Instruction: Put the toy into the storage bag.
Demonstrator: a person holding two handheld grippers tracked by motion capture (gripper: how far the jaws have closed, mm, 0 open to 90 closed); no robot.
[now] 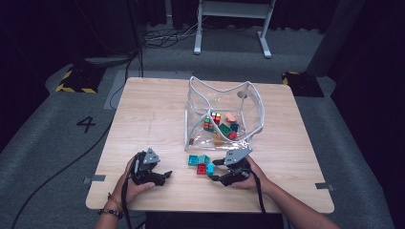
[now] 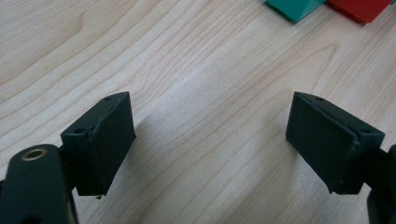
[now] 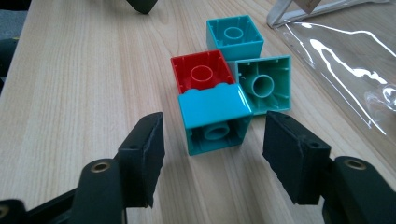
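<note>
Three small blocks stand hollow side up on the wooden table [image 1: 143, 119] just in front of a clear plastic bag [image 1: 224, 114]: a red block [image 3: 201, 72], a green-teal block [image 3: 264, 84] and a cyan block [image 3: 233, 32]. A second cyan block [image 3: 215, 119] lies on its side nearest my right gripper [image 3: 212, 140]. That gripper is open, with the block's near end between its jaws and a gap on each side. In the high view the right gripper [image 1: 216, 171] sits right of the cluster [image 1: 200, 164]. My left gripper [image 2: 210, 121] rests open over bare wood, also at the front left [image 1: 162, 177].
The bag's wall [image 3: 336, 42] lies just right of the cluster, and several coloured blocks [image 1: 220, 125] sit inside it. Corners of a teal block [image 2: 294, 7] and a red block [image 2: 359, 7] show ahead of the left gripper. The table's front edge is close behind both hands.
</note>
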